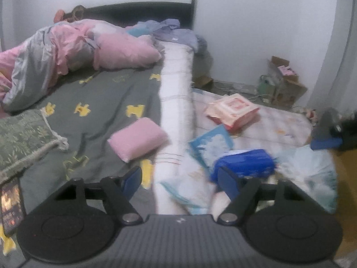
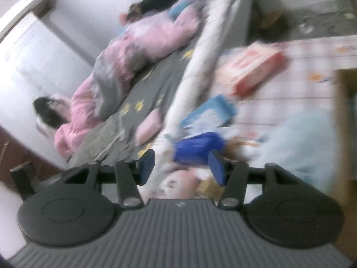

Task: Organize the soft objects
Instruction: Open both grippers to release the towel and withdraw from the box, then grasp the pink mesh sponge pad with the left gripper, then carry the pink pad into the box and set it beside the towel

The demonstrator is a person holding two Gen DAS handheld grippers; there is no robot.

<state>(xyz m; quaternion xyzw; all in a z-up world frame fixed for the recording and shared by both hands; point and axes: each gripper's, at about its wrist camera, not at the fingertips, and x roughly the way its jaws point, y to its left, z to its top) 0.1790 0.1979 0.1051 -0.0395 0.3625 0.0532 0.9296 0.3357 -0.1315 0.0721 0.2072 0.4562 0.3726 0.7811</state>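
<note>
Both tongs stand apart, empty: left gripper (image 1: 180, 178) wide, right gripper (image 2: 181, 167) narrower. Just beyond, a blue soft pack (image 1: 244, 165) lies near the long white bolster (image 1: 177, 102); blur probably hides its far edge.

Small pink pillow (image 1: 137, 138) flat on grey sheet, beside long white bolster (image 1: 177, 102) lying lengthwise.

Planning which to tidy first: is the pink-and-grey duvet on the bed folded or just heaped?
Heaped. The pink-and-grey duvet lies crumpled in loose, uneven folds along the grey sheet.
</note>
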